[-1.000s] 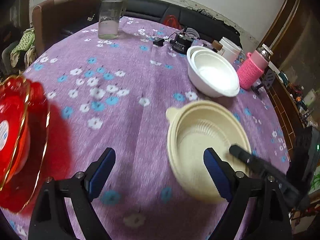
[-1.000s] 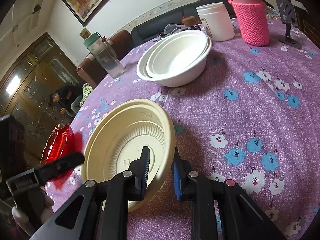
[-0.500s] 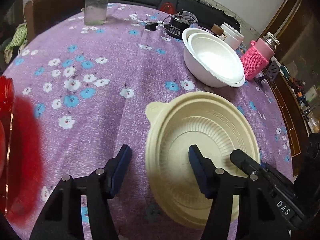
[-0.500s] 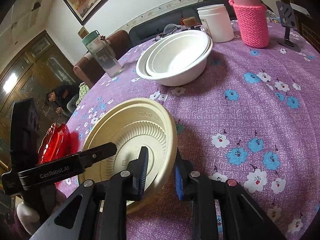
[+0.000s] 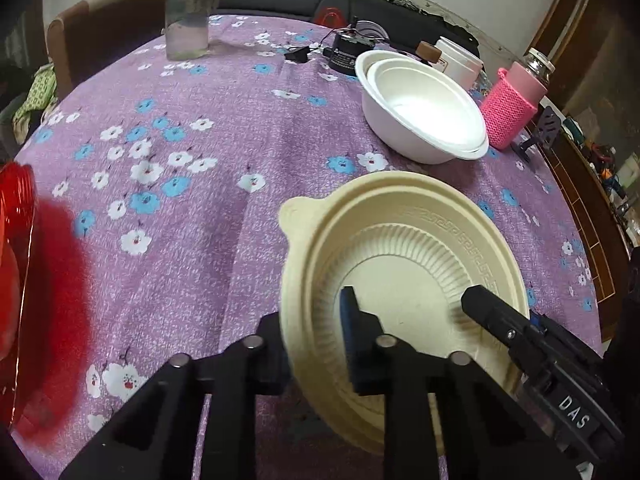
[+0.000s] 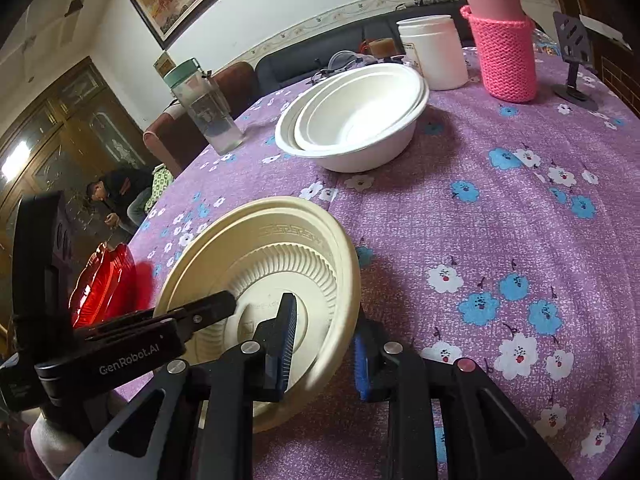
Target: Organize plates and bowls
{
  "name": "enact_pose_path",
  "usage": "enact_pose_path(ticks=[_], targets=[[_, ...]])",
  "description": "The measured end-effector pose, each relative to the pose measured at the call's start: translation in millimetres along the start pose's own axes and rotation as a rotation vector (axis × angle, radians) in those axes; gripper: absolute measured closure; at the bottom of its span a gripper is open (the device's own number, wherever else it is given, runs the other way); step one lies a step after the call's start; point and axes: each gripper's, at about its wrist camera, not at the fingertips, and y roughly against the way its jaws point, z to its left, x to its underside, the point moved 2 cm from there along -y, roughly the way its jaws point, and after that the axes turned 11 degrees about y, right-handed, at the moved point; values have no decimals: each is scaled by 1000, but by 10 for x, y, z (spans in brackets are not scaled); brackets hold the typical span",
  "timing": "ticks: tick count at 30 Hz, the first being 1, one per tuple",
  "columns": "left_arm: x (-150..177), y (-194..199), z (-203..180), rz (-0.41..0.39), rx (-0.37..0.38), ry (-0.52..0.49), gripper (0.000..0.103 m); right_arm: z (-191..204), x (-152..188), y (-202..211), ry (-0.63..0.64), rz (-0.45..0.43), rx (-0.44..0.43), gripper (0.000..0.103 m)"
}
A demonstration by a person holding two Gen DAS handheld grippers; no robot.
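Observation:
A cream plate (image 5: 400, 248) with a ribbed inside is tilted above the purple flowered tablecloth (image 5: 200, 200). My left gripper (image 5: 310, 320) is shut on its near left rim, one blue pad inside the plate and the other finger under the rim. In the right wrist view, my right gripper (image 6: 324, 336) is shut on the opposite rim of the same cream plate (image 6: 280, 248), one pad inside and one outside. Two nested white bowls (image 5: 424, 112) stand farther back, apart from both grippers. A red plate (image 5: 12, 264) lies at the far left edge.
A clear water bottle (image 5: 188, 20) stands at the back left. A pink knitted bottle (image 6: 504, 48), a white jar (image 6: 434, 52) and a dark phone stand (image 6: 572, 60) sit behind the white bowls (image 6: 360, 120). A person (image 6: 120, 196) sits beyond the table.
My left gripper has moved right and down to the cream plate and closed from wide open onto its rim. The right gripper has kept its hold on the plate.

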Motion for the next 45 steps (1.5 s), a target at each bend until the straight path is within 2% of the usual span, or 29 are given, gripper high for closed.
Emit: enact_pose_path(ticks=[7, 12, 23, 36, 45], targets=[[73, 199, 41, -41, -7, 3, 89, 80, 10, 32, 19, -11, -14, 76], [102, 460, 91, -95, -15, 6, 89, 176, 31, 49, 14, -22, -66, 76], [196, 932, 442, -152, -10, 50, 88, 692, 74, 215, 28, -88, -107, 76], [297, 1658, 1128, -271, -5, 138, 88, 1615, -39, 320, 125, -119, -145, 76], [57, 2179, 1720, -400, -70, 186, 88, 2416, -336, 190, 224, -136, -190, 76]])
